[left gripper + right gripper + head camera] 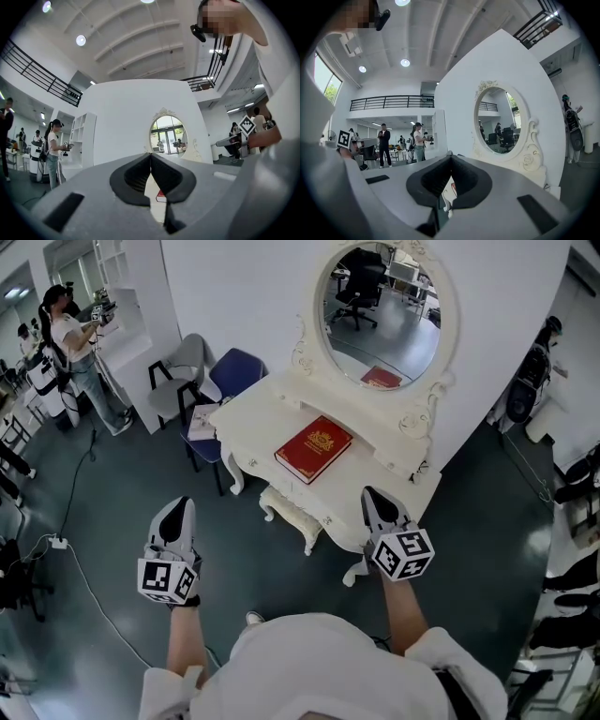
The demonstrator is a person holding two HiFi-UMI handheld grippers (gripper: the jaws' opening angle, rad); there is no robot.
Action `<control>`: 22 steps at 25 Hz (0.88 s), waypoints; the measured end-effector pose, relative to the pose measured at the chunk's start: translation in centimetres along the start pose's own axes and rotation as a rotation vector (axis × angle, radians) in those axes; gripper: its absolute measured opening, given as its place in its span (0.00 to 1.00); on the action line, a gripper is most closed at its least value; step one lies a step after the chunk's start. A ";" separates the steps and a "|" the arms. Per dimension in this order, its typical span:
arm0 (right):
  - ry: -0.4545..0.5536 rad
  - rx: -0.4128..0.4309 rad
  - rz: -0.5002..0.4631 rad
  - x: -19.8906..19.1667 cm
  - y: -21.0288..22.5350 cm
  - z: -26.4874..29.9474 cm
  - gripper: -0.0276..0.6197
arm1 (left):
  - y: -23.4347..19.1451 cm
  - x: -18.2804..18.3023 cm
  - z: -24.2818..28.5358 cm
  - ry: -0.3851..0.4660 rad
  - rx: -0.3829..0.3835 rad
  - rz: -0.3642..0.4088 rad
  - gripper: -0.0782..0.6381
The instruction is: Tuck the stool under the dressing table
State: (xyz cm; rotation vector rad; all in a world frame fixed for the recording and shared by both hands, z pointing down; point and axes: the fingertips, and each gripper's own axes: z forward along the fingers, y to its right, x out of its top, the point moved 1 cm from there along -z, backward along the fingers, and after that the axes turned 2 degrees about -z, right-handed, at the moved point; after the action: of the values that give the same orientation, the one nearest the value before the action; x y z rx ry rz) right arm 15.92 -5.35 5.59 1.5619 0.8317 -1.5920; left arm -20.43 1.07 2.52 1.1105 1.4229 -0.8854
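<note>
The white dressing table (272,432) stands against the wall with an oval mirror (384,310) and a red book (313,448) on its top. A white carved stool (287,511) shows beneath the table's front edge, its seat mostly under the top and one curved leg in sight. My left gripper (180,506) is held over the dark floor to the left of the stool, shut and holding nothing. My right gripper (373,494) hovers above the table's near right corner, also shut and holding nothing. In the left gripper view the gripper (150,155) points at the mirror (168,135); the right gripper (451,155) points level too.
A grey chair (181,369) and a blue chair (234,372) stand left of the table. A person (73,341) stands at the far left beside a white shelf unit (131,296). A white cable (89,582) runs across the floor. A dark bag (528,381) leans at the right wall.
</note>
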 end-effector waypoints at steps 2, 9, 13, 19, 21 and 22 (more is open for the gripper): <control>0.003 -0.009 -0.010 0.3 -0.2 -0.5 0.05 | -0.4 0.4 -0.8 0.010 0.010 -0.003 0.13; 0.013 -0.044 0.002 0.4 -1.3 -2.0 0.05 | -1.7 2.0 -3.7 0.049 0.053 0.020 0.13; 0.024 -0.066 -0.011 0.7 -1.9 -3.0 0.05 | -1.9 2.3 -6.0 0.057 0.080 0.015 0.13; 0.033 -0.070 -0.056 1.5 -2.5 -3.2 0.05 | -2.0 1.4 -7.5 0.062 0.102 -0.015 0.13; 0.036 -0.063 -0.056 1.6 -2.9 -2.9 0.05 | -2.2 1.4 -7.4 0.060 0.100 -0.021 0.13; 0.036 -0.059 -0.059 1.7 -3.2 -2.8 0.05 | -2.1 1.4 -7.5 0.061 0.099 -0.021 0.13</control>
State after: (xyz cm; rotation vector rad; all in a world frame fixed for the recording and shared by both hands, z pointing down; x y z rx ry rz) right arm 14.68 -1.43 3.57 1.5413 0.9443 -1.5704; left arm -24.64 7.74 2.09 1.2078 1.4552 -0.9527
